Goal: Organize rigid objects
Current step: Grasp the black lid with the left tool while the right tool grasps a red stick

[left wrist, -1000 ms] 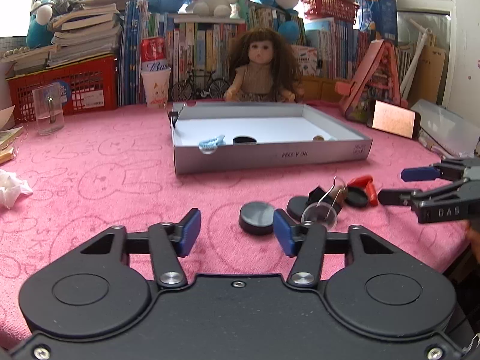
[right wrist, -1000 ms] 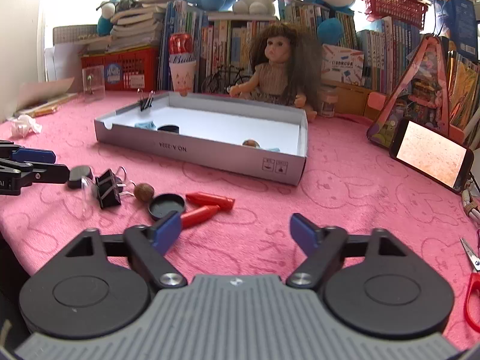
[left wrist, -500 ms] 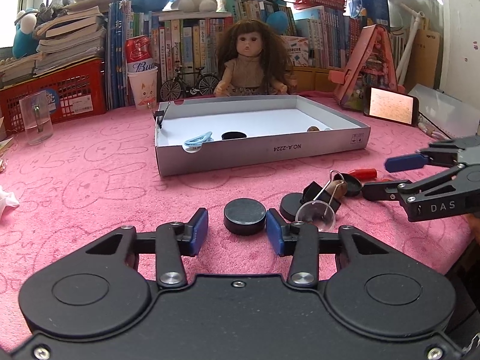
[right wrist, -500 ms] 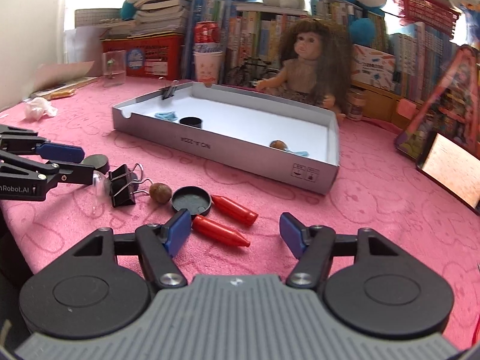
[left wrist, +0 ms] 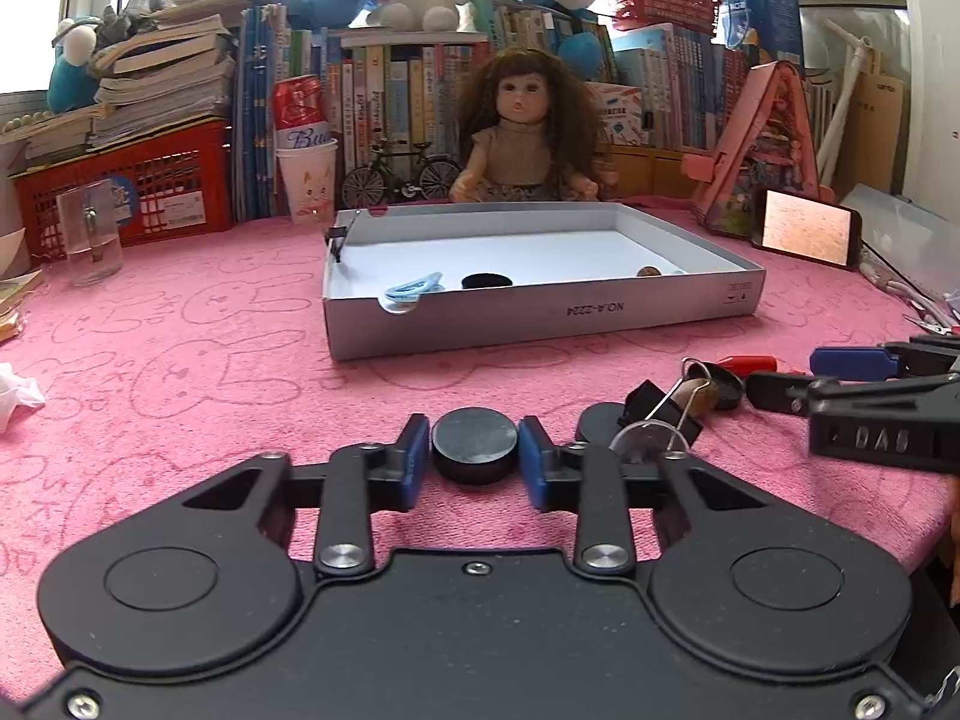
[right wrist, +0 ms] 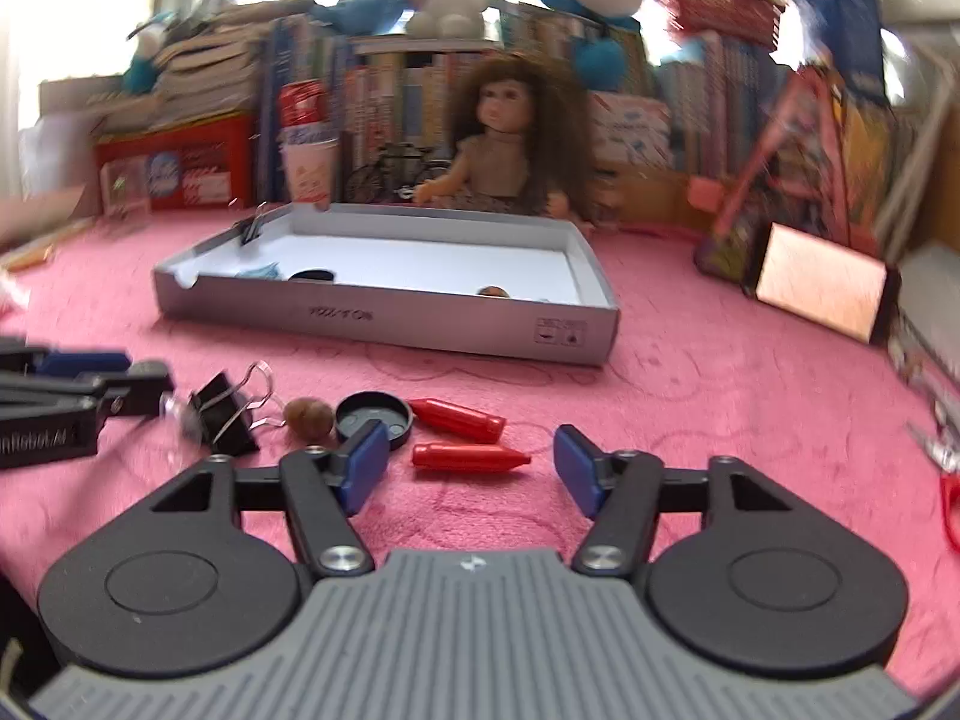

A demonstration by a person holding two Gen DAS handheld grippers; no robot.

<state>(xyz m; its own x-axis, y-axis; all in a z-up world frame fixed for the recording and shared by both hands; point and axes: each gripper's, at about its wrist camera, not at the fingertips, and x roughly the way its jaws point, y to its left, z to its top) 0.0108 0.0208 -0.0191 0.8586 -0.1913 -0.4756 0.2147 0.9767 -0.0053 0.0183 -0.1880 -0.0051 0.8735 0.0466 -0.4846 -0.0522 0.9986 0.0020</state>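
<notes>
Left gripper (left wrist: 475,456): low over the pink cloth (left wrist: 180,372), its blue pads (left wrist: 414,450) set against the two sides of a black round cap (left wrist: 475,443). Its jaws have just been closing and now sit clamped on that cap, which rests flat on the cloth between them, near the front edge of the table.

Right gripper (right wrist: 471,462): jaws apart, having just been closing, with nothing pressed between the pads. A red crayon (right wrist: 468,457) lies crosswise on the cloth in the gap between the fingertips, touching neither pad. A second red crayon (right wrist: 459,418) lies just beyond it, pointing toward a shallow black lid (right wrist: 373,415) that sits beside the left pad.

Loose lot to the left of that lid: a brown nut (right wrist: 309,417), then a black binder clip (right wrist: 225,414) with wire handles, with a clear round piece (left wrist: 651,438) next to it. In the left wrist view these lie between the two grippers, and another black disc (left wrist: 600,420) sits just right of the held cap.

White shallow box (left wrist: 540,315): well beyond both grippers, mid-table. Contents visible: a light blue clip (left wrist: 414,288) at the near left wall, a black round cap (left wrist: 486,281) beside it, a brown nut (left wrist: 648,270) toward the right, a binder clip (left wrist: 336,237) fastened on the left wall.
</notes>
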